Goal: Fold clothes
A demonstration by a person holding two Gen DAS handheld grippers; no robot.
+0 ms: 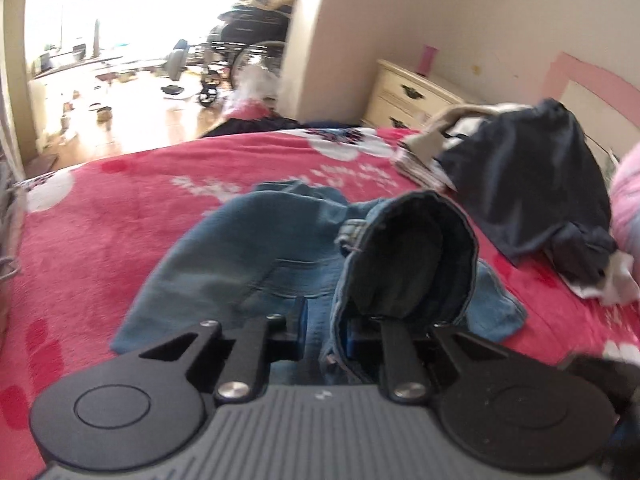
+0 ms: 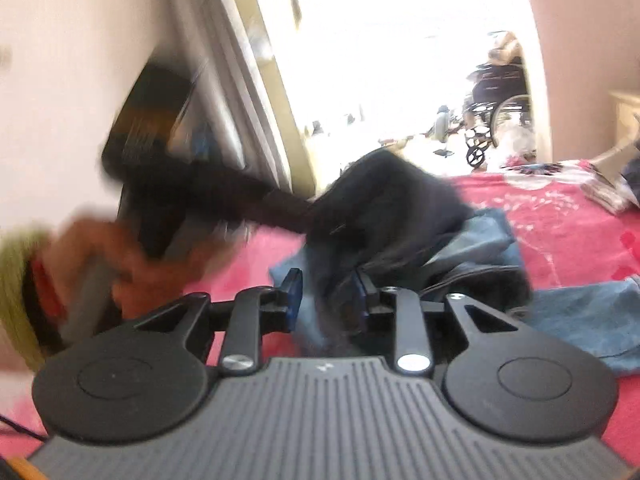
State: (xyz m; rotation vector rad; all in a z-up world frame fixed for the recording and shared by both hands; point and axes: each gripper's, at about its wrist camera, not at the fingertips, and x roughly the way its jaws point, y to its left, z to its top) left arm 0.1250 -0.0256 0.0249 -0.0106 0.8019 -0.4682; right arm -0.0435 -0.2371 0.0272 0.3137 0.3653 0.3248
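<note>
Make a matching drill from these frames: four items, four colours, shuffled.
Items:
1. jeans
2. blanket
3. nightstand
4. sleeve cuff

Colours:
A. cream
B. yellow-green
C. blue
D. red

Pairs: 1-C, 2-D, 3-A, 4-B

You see faded blue denim jeans point(image 1: 240, 248) with stitched seams, on a plush red fleece blanket point(image 1: 120, 208); your tongs point(image 1: 324, 328) are matt black plastic with shiny metal rivets
</note>
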